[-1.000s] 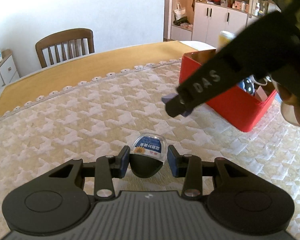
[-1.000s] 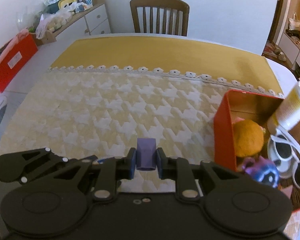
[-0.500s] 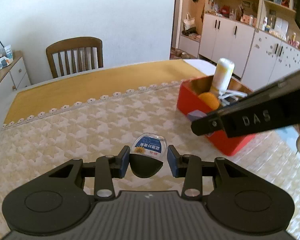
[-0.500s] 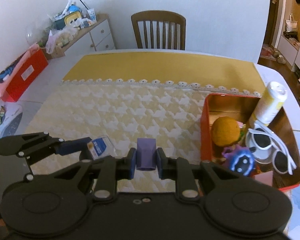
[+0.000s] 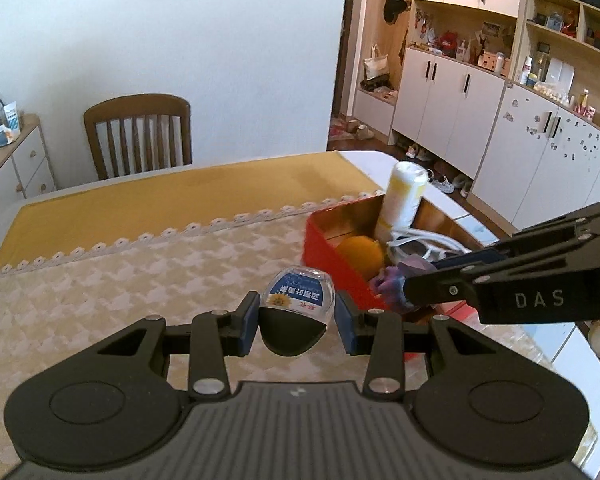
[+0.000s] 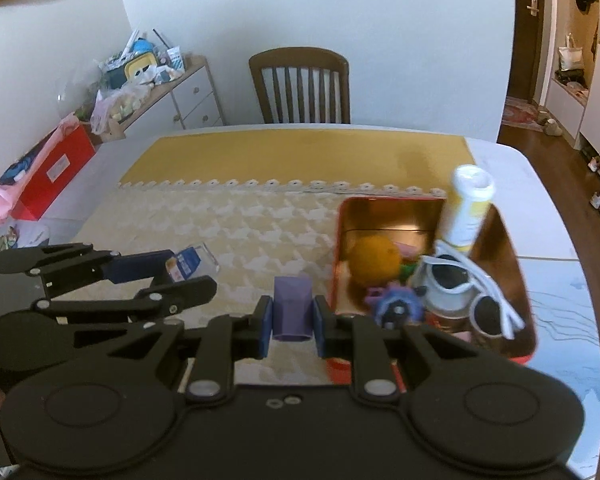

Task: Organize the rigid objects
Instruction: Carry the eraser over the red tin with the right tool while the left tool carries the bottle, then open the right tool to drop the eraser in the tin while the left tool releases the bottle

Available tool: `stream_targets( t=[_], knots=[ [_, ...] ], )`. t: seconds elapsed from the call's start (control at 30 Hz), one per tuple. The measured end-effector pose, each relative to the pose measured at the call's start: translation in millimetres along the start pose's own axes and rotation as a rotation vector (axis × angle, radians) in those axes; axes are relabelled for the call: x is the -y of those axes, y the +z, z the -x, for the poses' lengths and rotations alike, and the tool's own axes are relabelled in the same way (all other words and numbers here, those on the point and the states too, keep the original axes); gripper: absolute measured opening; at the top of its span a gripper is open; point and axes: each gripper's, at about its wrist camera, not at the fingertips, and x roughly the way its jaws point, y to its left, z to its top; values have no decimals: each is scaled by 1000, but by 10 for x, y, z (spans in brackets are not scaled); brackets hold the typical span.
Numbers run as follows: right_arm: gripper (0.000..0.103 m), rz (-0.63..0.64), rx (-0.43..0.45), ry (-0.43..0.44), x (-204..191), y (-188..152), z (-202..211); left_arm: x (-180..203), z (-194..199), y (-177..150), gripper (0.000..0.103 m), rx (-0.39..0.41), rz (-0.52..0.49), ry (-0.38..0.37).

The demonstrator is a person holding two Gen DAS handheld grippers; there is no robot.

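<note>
Your left tongs [image 5: 296, 322] hold a small clear plastic bottle with a blue label and a black cap [image 5: 298, 300]: the pads stand part-open around its body and the bottle hangs clear of the desk [image 5: 100, 280]. Your right tongs [image 6: 291, 322] are closed narrowly on a small purple block [image 6: 291, 306], pressed from both sides.

Over the last second both tongs have risen off the patterned cloth and travelled toward the red rectangular tin box [image 6: 342, 220]. The box now lies just ahead and to the right of each pair; before, it sat at the edge of view. Neither grip has changed width.

The box already carries an orange ball [image 6: 374, 258], a white-and-yellow tube [image 6: 466, 204], white-rimmed sunglasses [image 6: 472, 284] and a purple toy [image 6: 394, 306]. Both held items appear ready for depositing; free space looks to remain at the far end of the box.
</note>
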Motion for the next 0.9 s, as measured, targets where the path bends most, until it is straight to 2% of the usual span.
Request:
stream_targets(
  t=[0.53,0.73,0.9],
  knots=[
    [19,-17,0,-20,915,-137,151,677,-496,307,39,-30,-13,-19],
    [19,-11,-15,-24,1112,-125,41,810,-834,513,39,-58,-43,-17],
    [19,4,-37,-22,1186,-142,-101,927,-1187,623,39,-97,-112,15]
  ],
)
